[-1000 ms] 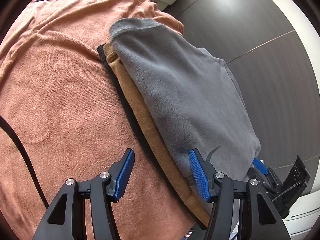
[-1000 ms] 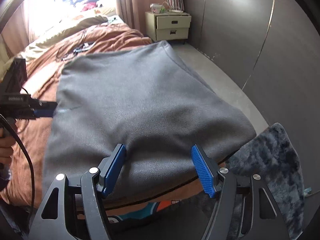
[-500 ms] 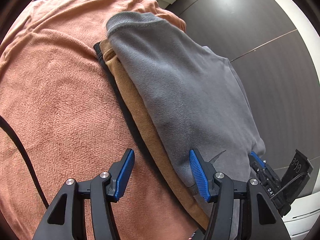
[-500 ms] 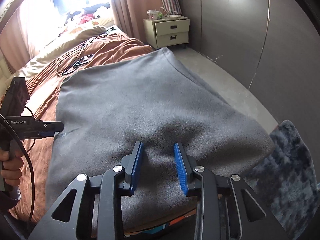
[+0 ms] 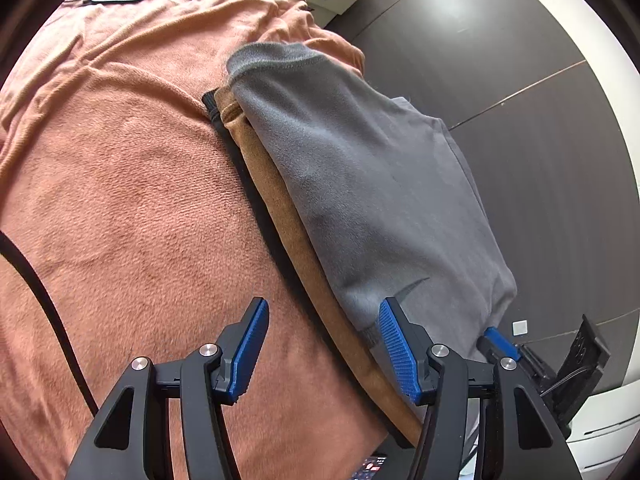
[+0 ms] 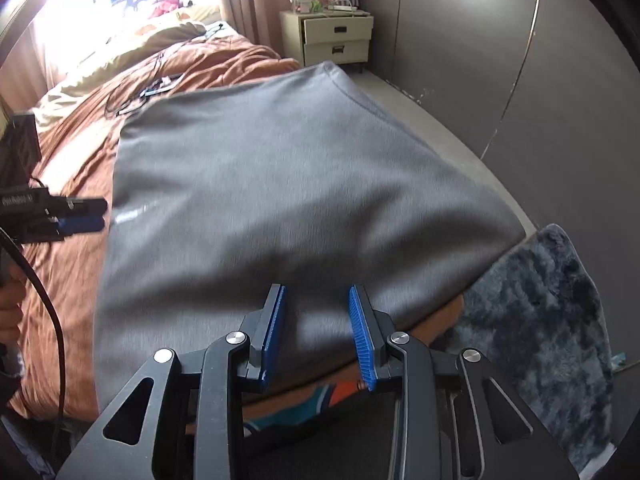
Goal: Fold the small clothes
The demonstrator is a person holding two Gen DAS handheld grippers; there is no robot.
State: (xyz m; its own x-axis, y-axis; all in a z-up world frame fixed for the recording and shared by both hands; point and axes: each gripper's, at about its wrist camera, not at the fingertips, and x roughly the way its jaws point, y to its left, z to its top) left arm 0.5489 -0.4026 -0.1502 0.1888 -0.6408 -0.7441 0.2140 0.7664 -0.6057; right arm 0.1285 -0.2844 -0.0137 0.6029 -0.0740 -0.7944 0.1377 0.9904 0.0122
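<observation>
The grey fleece garment (image 6: 280, 208) lies spread flat on top of a brown garment (image 5: 288, 224) and a black layer (image 5: 240, 168) at the edge of the bed, filling the view ahead of the right gripper (image 6: 318, 332); that gripper's jaws have just been closing, and they now stand narrowed with a fold of the grey fleece's near edge between the blue pads (image 6: 360, 332), though whether they truly pinch it I cannot tell. The left gripper (image 5: 320, 348) hovers with its jaws spread wide at the garment's left edge; its right-hand pad sits over the grey fleece corner, its left-hand pad over the rust-coloured blanket (image 5: 120, 200), gripping nothing. Beyond the stack a black cable (image 6: 132, 100) trails over the blanket; farther off stands a cream nightstand (image 6: 332, 40); to the right gripper's right a dark shaggy rug (image 6: 540, 320) covers the floor.
</observation>
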